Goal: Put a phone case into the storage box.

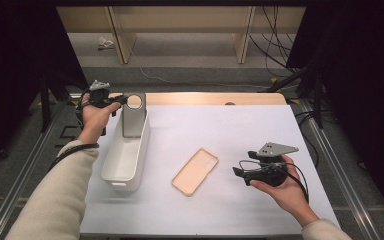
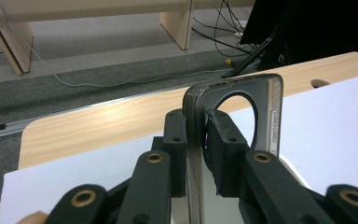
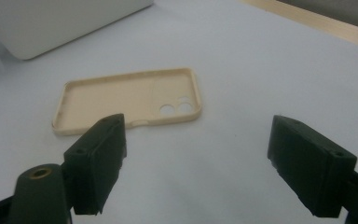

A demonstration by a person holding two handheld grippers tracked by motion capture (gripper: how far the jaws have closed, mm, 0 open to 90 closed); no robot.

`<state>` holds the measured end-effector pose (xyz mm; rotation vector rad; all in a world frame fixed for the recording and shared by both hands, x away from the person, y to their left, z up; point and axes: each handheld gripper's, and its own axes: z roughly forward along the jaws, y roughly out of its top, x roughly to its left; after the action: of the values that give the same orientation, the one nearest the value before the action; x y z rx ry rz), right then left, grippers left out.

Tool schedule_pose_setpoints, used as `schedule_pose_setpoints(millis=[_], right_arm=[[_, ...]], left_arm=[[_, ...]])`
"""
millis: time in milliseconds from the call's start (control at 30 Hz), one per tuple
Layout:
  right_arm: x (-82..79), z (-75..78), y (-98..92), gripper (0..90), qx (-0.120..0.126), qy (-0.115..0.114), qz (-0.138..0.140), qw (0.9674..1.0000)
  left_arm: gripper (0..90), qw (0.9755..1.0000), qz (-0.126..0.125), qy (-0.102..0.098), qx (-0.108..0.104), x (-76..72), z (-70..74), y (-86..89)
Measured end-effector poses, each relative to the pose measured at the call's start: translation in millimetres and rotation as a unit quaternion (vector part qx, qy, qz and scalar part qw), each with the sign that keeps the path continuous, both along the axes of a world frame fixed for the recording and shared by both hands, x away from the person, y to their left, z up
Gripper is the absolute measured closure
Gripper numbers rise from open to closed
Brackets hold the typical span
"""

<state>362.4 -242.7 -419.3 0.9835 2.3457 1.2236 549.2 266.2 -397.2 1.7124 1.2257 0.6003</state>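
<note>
1. High view: the left gripper [image 1: 120, 100] pinches the top edge of a grey phone case [image 1: 133, 116], which stands upright at the far end of a white bin [image 1: 125, 155]. The case is smooth and slightly translucent, with one large round camera opening near its top. Its lower end drops inside the bin and is hidden by the bin's wall. The bin is a long, rounded plastic tub on the left part of the white table cover [image 1: 220, 130].
2. High view: a beige phone case [image 1: 195, 171] lies flat, hollow side up, on the cover between the bin and the right gripper [image 1: 237, 172]. That gripper rests in an open palm near the right front corner, with its jaws spread and nothing between them.
3. Left gripper view: the two black jaws press on the grey case [image 2: 233, 116] from both sides, just below its rounded corner. The case is seen edge-on, glossy, with side-button bumps along the far edge; its lower part is cut off behind the jaws.
4. Right gripper view: the jaws stand wide apart over the cover. The beige case [image 3: 126, 98] lies beyond them, matte, with a raised rim and two small round holes. A corner of the bin [image 3: 56, 23] is blurred at the top left.
</note>
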Motion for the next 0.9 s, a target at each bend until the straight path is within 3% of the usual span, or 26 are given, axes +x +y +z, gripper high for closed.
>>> schedule_pose_setpoints(millis=[533, 700, 900], right_arm=[[0.0, 0.0, 0.1, 20.5, -0.001, 0.000, 0.000, 1.0000], [0.0, 0.0, 0.1, 20.5, 0.000, 0.000, 0.001, 1.0000], [-0.1, 0.2, 0.2, 20.5, -0.001, 0.000, 0.000, 1.0000]], left_arm=[[73.6, 0.9990, 0.018, 0.004, 0.042, 0.6, 0.3, -2.1], [60.9, 0.9977, 0.024, 0.006, 0.063, -0.9, 2.9, -3.4], [41.9, 0.9983, 0.020, 0.000, 0.055, -7.9, 9.0, -5.8]])
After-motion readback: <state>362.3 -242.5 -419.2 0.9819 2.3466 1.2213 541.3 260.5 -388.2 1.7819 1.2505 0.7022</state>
